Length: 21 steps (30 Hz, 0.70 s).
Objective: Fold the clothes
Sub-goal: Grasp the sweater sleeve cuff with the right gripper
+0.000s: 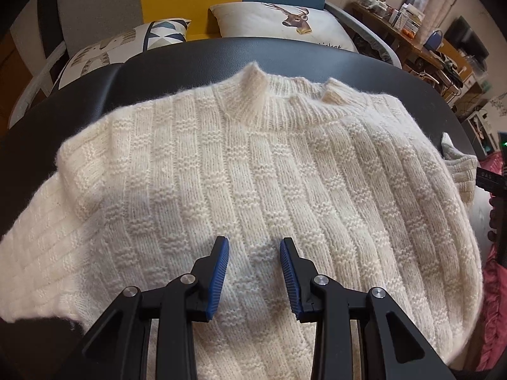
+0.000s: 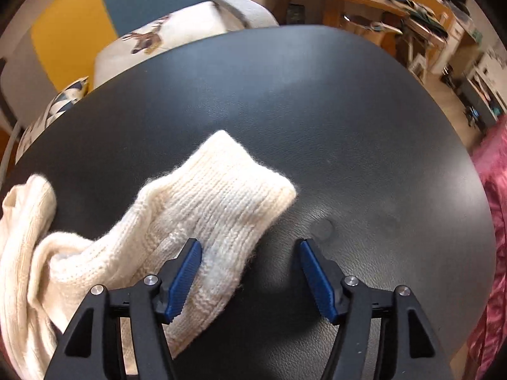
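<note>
A cream knit sweater (image 1: pixel 240 164) lies flat, collar away from me, on a black table (image 1: pixel 196 53). My left gripper (image 1: pixel 254 240) hovers over the sweater's lower middle, its blue pads apart and no fabric pinched between them. In the right wrist view, one sleeve (image 2: pixel 218 196) stretches out across the table (image 2: pixel 348 110), ribbed cuff pointing to the upper right. My right gripper (image 2: pixel 249 242) stands open just above the sleeve: its left finger (image 2: pixel 187 269) is over the knit and the right finger is over bare table. The same cuff (image 1: pixel 459 164) shows at the sweater's right side.
Behind the table's far edge stand a deer-print cushion (image 1: pixel 285 22), a patterned cushion (image 1: pixel 126 47) and a chair with yellow and blue panels. A cluttered wooden desk (image 1: pixel 412 31) fills the back right. Pink fabric (image 2: pixel 494 205) hangs by the table's right edge.
</note>
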### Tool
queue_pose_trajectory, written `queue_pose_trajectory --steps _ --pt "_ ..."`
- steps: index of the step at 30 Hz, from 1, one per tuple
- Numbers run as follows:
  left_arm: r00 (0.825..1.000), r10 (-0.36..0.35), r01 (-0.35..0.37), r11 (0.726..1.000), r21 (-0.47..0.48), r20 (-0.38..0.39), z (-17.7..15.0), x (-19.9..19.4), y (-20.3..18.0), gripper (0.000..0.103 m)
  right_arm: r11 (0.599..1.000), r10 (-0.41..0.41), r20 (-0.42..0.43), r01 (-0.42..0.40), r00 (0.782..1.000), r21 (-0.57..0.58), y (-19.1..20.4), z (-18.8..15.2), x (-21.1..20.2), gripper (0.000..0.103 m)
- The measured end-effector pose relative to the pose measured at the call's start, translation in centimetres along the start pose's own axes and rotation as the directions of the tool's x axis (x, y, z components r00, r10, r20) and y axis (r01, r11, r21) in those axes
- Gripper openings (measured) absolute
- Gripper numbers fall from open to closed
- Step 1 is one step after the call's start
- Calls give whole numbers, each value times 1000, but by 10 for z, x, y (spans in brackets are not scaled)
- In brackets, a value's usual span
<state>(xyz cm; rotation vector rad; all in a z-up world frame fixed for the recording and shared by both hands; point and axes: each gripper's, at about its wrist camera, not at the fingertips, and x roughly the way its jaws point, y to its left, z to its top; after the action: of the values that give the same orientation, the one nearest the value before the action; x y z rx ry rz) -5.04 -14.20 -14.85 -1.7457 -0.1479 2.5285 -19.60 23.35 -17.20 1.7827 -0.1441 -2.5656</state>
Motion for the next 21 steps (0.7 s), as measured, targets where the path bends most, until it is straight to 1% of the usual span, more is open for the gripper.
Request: queue_pose_trajectory --steps 4,6,7,8,9,10,11,13,14,16,18,21 --pt "1000 -8 8 1000 -6 -2 -1 0 1 35 1000 -1 -6 1 1000 28 2 4 2 70" --pt "1000 -11 11 1000 -6 -3 -2 1 1 35 999 -17 -18 18 1000 41 6 8 4 71" --pt "1000 -12 12 1000 -9 -5 -2 1 1 35 998 -23 -7 24 1000 55 8 9 2 65" --pt "1000 -15 15 1000 -12 -6 -2 0 2 35 997 -30 3 29 1000 68 9 10 1 51" --pt "1000 -15 15 1000 -12 -7 -3 0 3 35 998 -25 11 24 1000 64 12 11 0 46" --pt "1000 -15 15 1000 -11 -9 -4 -1 3 35 998 -26 9 25 1000 50 16 10 -2 37" --pt "1000 -14 14 1000 -10 -10 -4 -1 4 35 999 -27 7 27 1000 36 19 9 -4 16" --pt "1000 -11 11 1000 -12 -13 -5 -3 5 35 999 -43 18 43 999 17 23 8 -13 12" --pt "1000 -11 11 1000 -15 -11 -5 -4 6 35 999 -37 22 37 999 14 23 7 -18 10" --pt "1000 -9 9 1000 -16 -1 -4 -9 8 35 999 -43 62 45 997 -22 20 4 -37 8" --pt "1000 -4 4 1000 -15 7 -2 -12 9 35 996 -59 105 65 993 -56 20 0 -58 6" --pt "1000 -4 5 1000 -28 30 3 -19 11 35 996 -59 147 68 987 -56 16 5 -78 6"
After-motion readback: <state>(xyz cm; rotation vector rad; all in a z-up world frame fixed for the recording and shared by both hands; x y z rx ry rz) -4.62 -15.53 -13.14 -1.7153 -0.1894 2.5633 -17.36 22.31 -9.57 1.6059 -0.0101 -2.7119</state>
